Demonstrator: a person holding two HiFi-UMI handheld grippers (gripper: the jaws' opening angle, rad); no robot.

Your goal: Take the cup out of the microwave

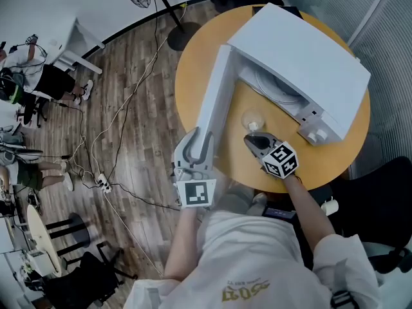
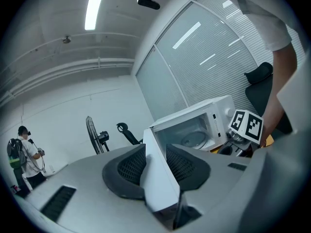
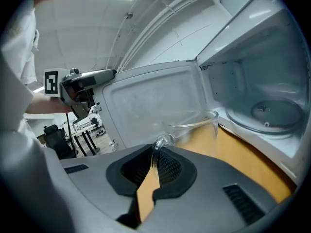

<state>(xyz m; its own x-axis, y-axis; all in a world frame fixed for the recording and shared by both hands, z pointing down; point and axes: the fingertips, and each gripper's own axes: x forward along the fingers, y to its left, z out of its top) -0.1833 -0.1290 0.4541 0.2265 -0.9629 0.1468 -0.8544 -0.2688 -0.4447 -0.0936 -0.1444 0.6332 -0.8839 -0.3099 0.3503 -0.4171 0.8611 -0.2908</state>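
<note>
Office-like lab, wood floor (image 1: 135, 56) strewn with cables (image 1: 102, 183), glass partition (image 2: 204, 67), office chair (image 1: 380, 201)

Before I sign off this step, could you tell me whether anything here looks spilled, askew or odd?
Nothing stands out. The glass cup is upright, gripped by its handle in the right hand-held gripper. The left hand-held gripper holds the microwave door open. No spill shows on the table.
</note>
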